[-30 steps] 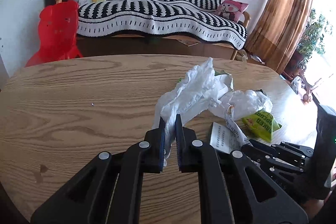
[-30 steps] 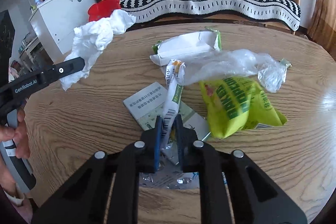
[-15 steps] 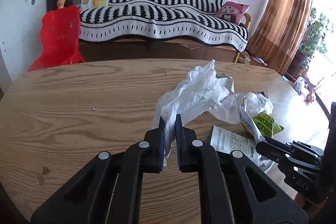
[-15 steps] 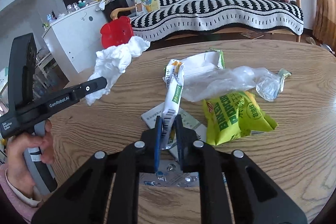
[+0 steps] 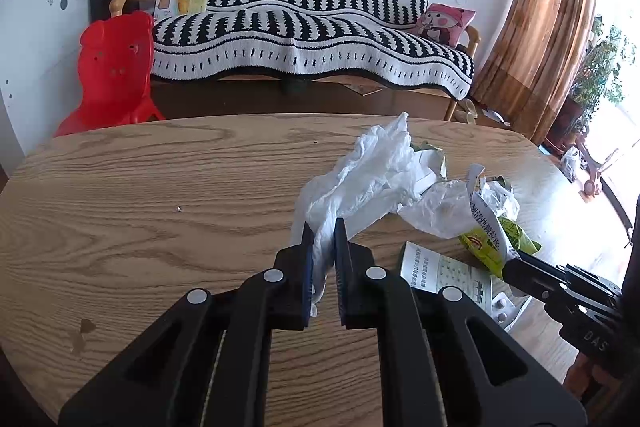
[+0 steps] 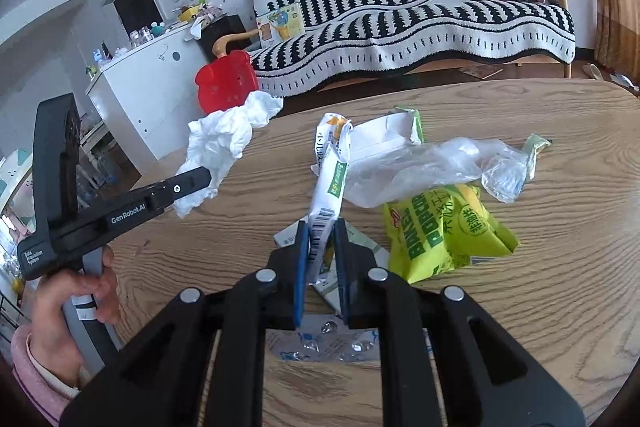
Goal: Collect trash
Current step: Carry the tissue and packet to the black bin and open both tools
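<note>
While the left gripper (image 5: 322,227) is clamped on a crumpled white plastic bag (image 5: 368,175) above the wooden table (image 5: 160,195), the right gripper (image 6: 320,229) pinches a slim wrapper (image 6: 330,171) lifted from the litter pile at right, so the next move, judging by this, calls for dropping it into the bag

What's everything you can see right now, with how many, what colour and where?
white plastic bag: 1, white, in left gripper
sachet wrapper: 1, white-green, in right gripper
popcorn bag: 1, yellow-green, on table
clear plastic wrap: 1, clear, on table
leaflet: 1, white, on table
blister pack: 1, silver, near edge
table: 1, wood
sofa: 1, black-white, behind
chair: 1, red, beside sofa
left gripper: shut
right gripper: shut
hand: 1, holding left gripper
</note>
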`<state>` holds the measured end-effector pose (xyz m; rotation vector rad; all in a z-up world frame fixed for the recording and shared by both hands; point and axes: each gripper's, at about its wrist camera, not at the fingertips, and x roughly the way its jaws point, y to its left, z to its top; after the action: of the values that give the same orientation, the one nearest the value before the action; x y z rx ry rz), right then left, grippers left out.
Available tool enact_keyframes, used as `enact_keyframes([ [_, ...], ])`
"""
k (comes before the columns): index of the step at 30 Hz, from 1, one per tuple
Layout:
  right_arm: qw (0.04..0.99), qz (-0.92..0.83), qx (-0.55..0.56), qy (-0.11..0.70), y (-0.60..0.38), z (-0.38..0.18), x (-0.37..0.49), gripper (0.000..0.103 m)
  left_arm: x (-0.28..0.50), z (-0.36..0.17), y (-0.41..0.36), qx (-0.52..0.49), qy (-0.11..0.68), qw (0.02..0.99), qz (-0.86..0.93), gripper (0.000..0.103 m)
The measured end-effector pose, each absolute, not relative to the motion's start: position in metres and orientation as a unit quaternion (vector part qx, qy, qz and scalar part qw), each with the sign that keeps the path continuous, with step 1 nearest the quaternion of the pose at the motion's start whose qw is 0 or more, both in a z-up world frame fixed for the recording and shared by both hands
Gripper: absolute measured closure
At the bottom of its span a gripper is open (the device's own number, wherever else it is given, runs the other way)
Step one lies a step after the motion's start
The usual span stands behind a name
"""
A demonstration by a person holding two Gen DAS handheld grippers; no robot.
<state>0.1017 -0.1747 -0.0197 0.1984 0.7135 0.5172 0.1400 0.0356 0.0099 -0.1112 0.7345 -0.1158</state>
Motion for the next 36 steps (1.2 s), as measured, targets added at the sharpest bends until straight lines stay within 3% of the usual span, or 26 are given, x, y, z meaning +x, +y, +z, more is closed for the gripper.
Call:
enact_keyframes([
  [15, 0.898, 0.247, 0.097, 0.351, -0.174, -0.021, 0.102, 0.090, 0.141, 0.011, 0.033, -0.051, 0.359, 0.930, -0.055, 0.095],
  [21, 0.915, 0.231, 0.129, 0.304, -0.203, 0.003, 0.082, 0.090, 0.121, 0.033, 0.014, -0.050, 0.330, 0.939, -0.083, 0.095],
  [26, 0.916, 0.206, 0.244, 0.242, -0.294, 0.029, 0.021, 0.090, 0.084, 0.054, -0.041, -0.029, 0.300, 0.944, -0.137, 0.095],
  [31, 0.937, 0.116, 0.235, 0.230, -0.402, 0.026, -0.061, 0.090, 0.026, 0.073, -0.148, -0.027, 0.298, 0.919, -0.257, 0.095],
  [36, 0.926, 0.017, 0.254, 0.280, -0.513, -0.016, -0.134, 0.090, -0.030, 0.047, -0.281, 0.001, 0.378, 0.838, -0.393, 0.095],
])
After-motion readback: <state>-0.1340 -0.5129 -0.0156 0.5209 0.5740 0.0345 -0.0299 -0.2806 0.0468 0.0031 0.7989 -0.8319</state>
